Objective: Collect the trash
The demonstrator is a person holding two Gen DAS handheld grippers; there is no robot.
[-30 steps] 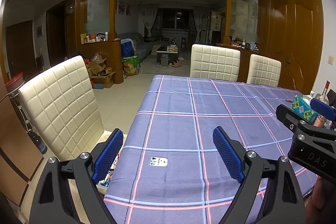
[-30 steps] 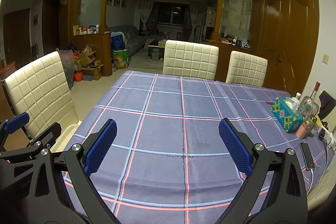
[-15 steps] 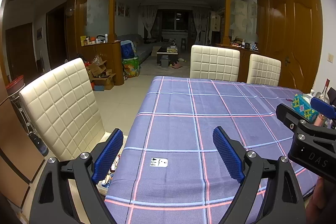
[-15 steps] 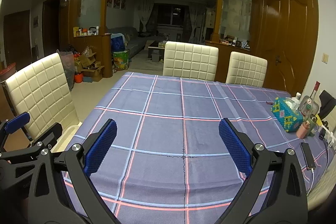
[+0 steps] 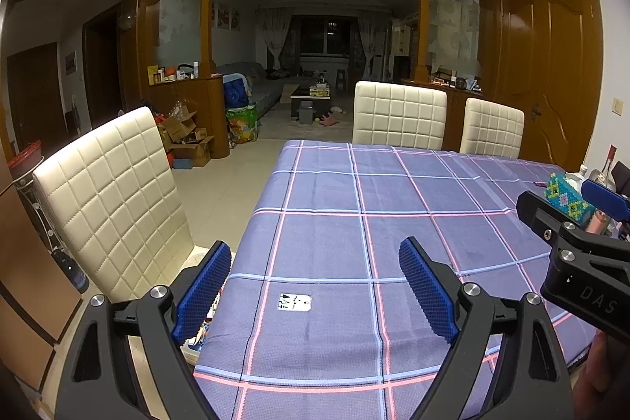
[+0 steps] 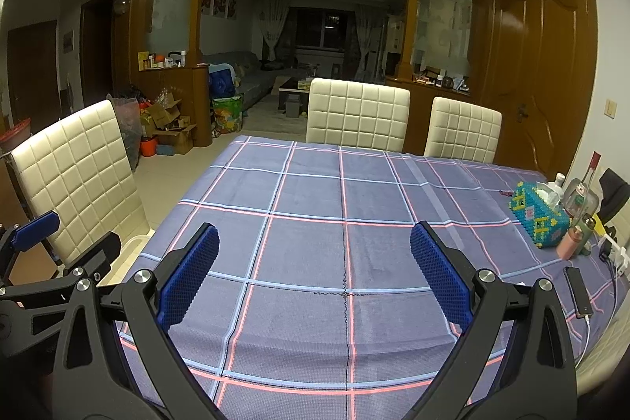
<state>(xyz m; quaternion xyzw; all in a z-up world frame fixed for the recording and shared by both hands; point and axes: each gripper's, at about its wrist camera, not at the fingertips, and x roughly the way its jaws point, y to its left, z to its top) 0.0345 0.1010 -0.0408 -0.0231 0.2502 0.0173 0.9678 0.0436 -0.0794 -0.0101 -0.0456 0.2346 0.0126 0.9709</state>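
Both grippers wait empty over a nearly bare tabletop, one small wrapper the only likely trash.

The left gripper [image 5: 315,288] and the right gripper [image 6: 315,272] each stand with jaws spread wide, nothing between the pads, angled down at the checked tabletop [image 5: 393,191]. A small white wrapper [image 5: 296,302] lies flat on the cloth near the tabletop's near-left edge, just ahead of the left gripper and a little toward its left finger, its long side running across the view. It does not show in the right wrist view, so the left hand looks the nearer one for the pick. The beaded tissue box [image 6: 539,215], bottles and phone [image 6: 577,292] crowd the far right edge.
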